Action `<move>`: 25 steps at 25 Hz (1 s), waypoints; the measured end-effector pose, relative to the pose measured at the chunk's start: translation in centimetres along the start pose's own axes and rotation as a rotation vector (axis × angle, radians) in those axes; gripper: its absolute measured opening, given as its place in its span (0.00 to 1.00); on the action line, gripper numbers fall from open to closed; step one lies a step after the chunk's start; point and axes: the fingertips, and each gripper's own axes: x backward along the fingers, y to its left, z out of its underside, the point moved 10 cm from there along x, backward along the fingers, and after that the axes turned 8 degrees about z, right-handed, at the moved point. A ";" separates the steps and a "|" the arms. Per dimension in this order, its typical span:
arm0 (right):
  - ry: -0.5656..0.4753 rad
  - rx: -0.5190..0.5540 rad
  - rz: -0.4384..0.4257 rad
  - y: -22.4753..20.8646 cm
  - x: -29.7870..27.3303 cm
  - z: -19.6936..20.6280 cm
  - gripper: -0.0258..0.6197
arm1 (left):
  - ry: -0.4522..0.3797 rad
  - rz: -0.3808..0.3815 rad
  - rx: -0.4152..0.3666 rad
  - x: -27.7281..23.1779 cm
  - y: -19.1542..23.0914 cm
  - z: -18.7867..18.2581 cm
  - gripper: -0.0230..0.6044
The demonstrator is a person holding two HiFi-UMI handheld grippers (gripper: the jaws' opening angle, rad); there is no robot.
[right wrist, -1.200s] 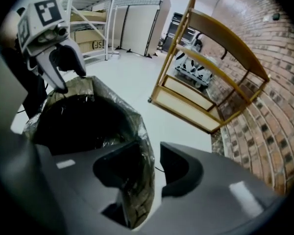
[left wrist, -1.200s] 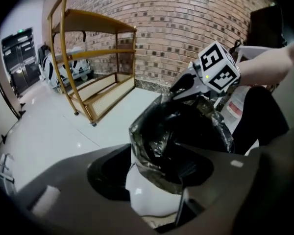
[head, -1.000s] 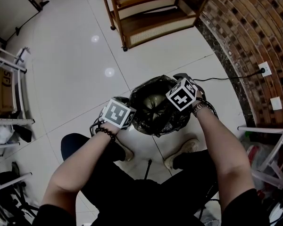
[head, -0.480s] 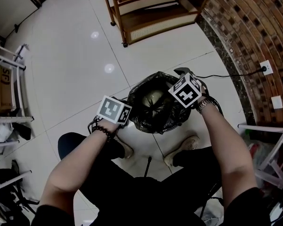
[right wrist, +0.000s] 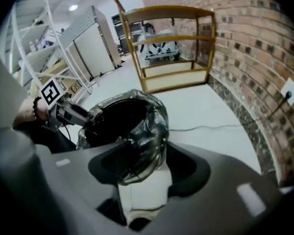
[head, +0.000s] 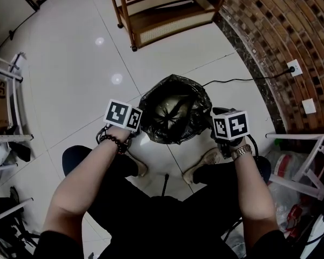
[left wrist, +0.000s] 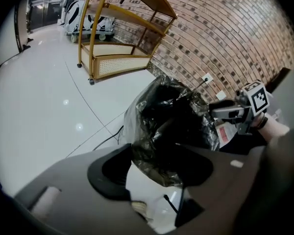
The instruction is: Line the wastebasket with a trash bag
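Black glossy film of the trash bag (head: 173,115) is draped over the upright wastebasket, which is hidden beneath it, on the white tiled floor (head: 86,74) just beyond the person's shoes (head: 208,161). The mouth is turned straight up, the long axis vertical, and the bag's gathered bottom is seen sunk inside. At the rim's left the left gripper (left wrist: 157,173) is clamped on the bag's folded-over edge, the right gripper (right wrist: 144,173) is held clear at the bag's right, its jaws just opened wide and pressing on nothing, and beyond a wooden shelf unit (head: 162,15) is set beside a brick wall (head: 281,26).
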 end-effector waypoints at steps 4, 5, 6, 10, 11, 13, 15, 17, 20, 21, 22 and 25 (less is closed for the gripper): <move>0.073 -0.125 -0.114 0.4 0.0 4.0 0.39 | -0.008 0.004 0.026 0.1 0.2 0.4 0.45; 0.076 -0.140 -0.136 0.6 0.1 4.5 0.39 | -0.012 0.005 0.030 0.2 0.2 0.4 0.45; 0.071 -0.156 -0.152 0.7 0.4 4.9 0.39 | -0.015 0.007 0.033 0.2 0.3 0.4 0.45; 0.020 -0.208 -0.152 -0.2 1.4 5.2 0.39 | -0.020 0.014 0.038 0.2 0.3 0.4 0.43; 0.015 -0.206 -0.145 -0.5 1.3 5.1 0.39 | -0.020 0.016 0.037 0.2 0.3 0.4 0.43; 0.017 -0.186 -0.132 -0.7 1.0 4.7 0.38 | -0.018 0.019 0.033 0.2 0.3 0.3 0.41; 0.021 -0.171 -0.133 -0.7 0.6 4.3 0.32 | -0.010 0.020 0.031 0.0 0.2 0.4 0.41; 0.029 -0.169 -0.147 -0.5 -0.1 4.1 0.21 | -0.001 0.023 0.032 -0.1 0.2 0.6 0.39; 0.041 -0.178 -0.152 -0.6 -1.0 3.8 0.04 | 0.002 0.037 0.047 -0.3 0.4 0.6 0.36; 0.036 -0.183 -0.144 -0.8 -1.1 3.6 0.04 | 0.002 0.042 0.053 -0.4 0.5 0.6 0.36; 0.027 -0.188 -0.132 -1.1 -1.1 3.4 0.04 | 0.002 0.045 0.056 -0.4 0.5 0.6 0.36; -0.001 -0.197 -0.093 -1.9 -1.0 2.3 0.04 | 0.008 0.054 0.058 -0.2 0.5 0.7 0.36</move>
